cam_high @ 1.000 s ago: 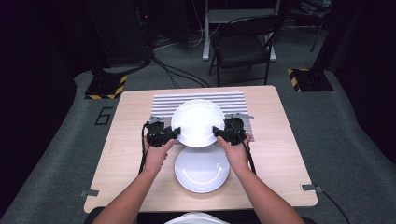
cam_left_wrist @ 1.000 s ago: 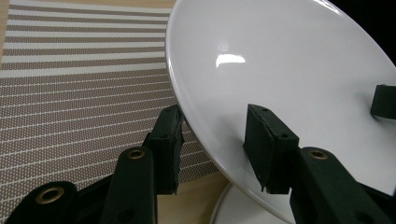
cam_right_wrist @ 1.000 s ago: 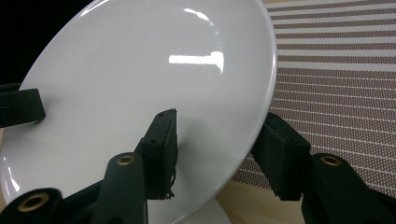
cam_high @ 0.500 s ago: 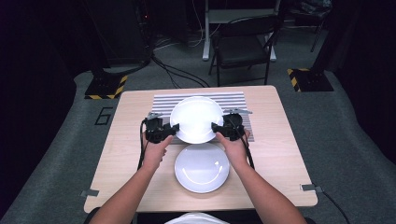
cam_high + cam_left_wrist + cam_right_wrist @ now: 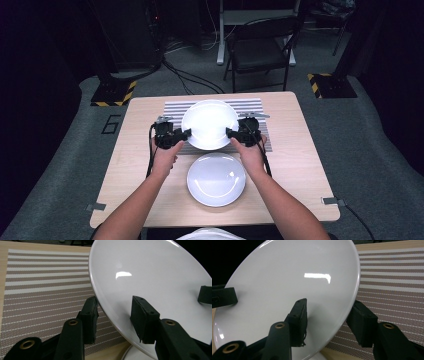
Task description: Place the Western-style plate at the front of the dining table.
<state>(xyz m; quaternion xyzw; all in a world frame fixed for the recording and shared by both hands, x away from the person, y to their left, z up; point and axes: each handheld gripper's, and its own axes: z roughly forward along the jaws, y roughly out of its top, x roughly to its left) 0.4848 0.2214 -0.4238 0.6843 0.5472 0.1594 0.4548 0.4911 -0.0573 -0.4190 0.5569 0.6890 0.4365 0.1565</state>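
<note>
Plate (image 5: 209, 124) is white, round and glossy, with a bright glare spot on its face, and it is held between the two grippers over the striped mat (image 5: 252, 106) at the far half of the table (image 5: 300, 165). The left gripper (image 5: 183, 135) grips its left rim and the right gripper (image 5: 231, 133) its right rim, each with one jaw above the rim and one below, clenched on it. A second white plate (image 5: 216, 179) lies flat on the bare wood nearer the person, just behind the held one and apart from it.

The high view shows both hands, the forearms and the whole table. The left gripper view shows the brown-and-cream weave of the mat under the plate's edge, the far jaw of the right gripper at the opposite rim, and a sliver of the second plate below. The right gripper view shows the mat on its right side.

Being round, the plate has no long axis; its face points up.
</note>
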